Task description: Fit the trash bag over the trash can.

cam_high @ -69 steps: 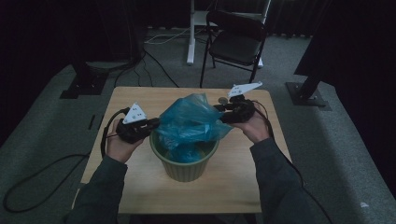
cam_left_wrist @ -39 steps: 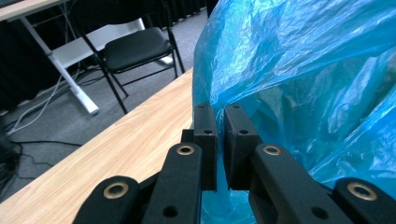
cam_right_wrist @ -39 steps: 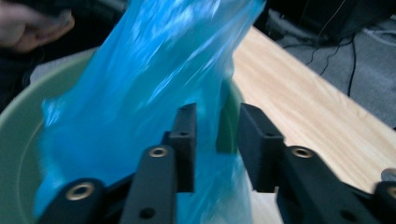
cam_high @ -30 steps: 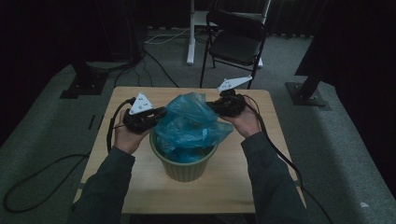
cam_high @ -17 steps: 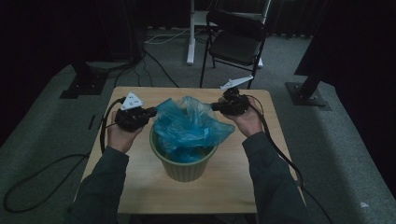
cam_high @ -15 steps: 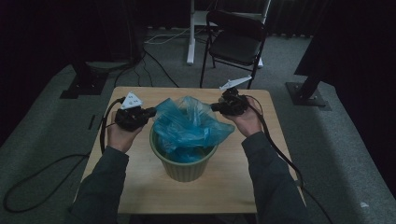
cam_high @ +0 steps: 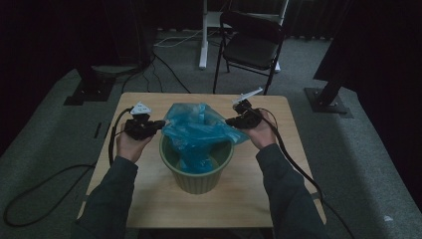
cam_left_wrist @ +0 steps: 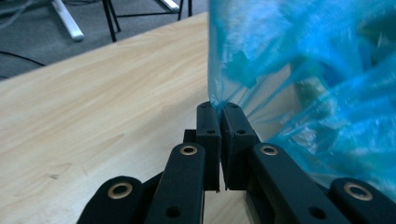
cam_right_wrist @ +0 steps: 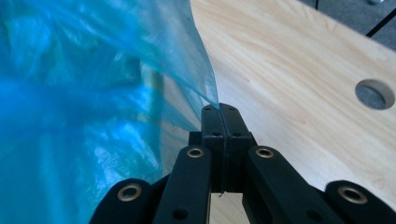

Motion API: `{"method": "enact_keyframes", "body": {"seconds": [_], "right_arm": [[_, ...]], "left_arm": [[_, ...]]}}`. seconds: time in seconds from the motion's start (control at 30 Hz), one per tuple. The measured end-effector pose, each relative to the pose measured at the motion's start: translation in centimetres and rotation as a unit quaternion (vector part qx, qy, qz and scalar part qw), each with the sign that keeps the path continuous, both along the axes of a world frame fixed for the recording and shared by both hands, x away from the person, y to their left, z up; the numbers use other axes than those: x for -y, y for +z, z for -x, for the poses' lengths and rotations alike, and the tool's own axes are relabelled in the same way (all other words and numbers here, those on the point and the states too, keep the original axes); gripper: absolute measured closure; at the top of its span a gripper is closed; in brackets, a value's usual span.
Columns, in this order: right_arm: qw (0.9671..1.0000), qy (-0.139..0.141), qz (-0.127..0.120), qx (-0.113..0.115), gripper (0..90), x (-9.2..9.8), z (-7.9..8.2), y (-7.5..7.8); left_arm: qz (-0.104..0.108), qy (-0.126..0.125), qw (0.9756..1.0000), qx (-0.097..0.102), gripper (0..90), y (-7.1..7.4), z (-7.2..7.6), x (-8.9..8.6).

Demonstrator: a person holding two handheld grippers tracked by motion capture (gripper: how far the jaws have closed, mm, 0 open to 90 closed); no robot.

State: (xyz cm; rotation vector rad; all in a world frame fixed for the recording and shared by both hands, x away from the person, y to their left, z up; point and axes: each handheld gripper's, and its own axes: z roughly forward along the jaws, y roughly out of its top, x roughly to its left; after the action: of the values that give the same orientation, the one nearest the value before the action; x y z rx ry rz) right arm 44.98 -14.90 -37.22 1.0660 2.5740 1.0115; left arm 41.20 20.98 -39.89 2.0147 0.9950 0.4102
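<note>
A blue plastic bag [cam_high: 199,132] hangs into a green round bin [cam_high: 196,177] in the middle of the wooden table [cam_high: 164,199]. My left gripper [cam_high: 161,123] pinches the bag's left edge; in the left gripper view the jaws [cam_left_wrist: 219,106] have just been closing, with a thin fold of the blue film [cam_left_wrist: 299,51] between them. On the other side, my right gripper [cam_high: 230,121] is shut on the bag's right edge, its pads pressed together on the film [cam_right_wrist: 84,93] at the tips [cam_right_wrist: 221,108]. The bag's mouth is stretched between the two grippers just above the bin's rim.
A black folding chair [cam_high: 251,45] stands behind the table, with a white post [cam_high: 203,35] beside it. Black stand bases lie on the carpet at the left [cam_high: 94,87] and right [cam_high: 326,99]. A round hole [cam_right_wrist: 375,93] is cut in the tabletop near my right gripper. Cables trail off both grippers.
Both hands have come down and spread a little apart. The bag has sunk lower into the bin and its mouth is stretched wider.
</note>
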Motion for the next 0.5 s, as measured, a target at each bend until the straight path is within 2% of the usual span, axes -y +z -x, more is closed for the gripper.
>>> {"method": "enact_keyframes", "body": {"seconds": [0.23,0.5], "right_arm": [[0.9998,0.002,0.007,-0.021,90.0,0.3,0.1,-1.3],[0.9991,0.004,0.009,-0.041,90.0,1.1,0.4,-2.6]], "left_arm": [[0.002,-0.007,0.9997,-0.025,86.7,-1.5,-0.1,0.3],[0.004,-0.01,0.9992,-0.039,86.7,-2.5,0.4,-0.1]]}}
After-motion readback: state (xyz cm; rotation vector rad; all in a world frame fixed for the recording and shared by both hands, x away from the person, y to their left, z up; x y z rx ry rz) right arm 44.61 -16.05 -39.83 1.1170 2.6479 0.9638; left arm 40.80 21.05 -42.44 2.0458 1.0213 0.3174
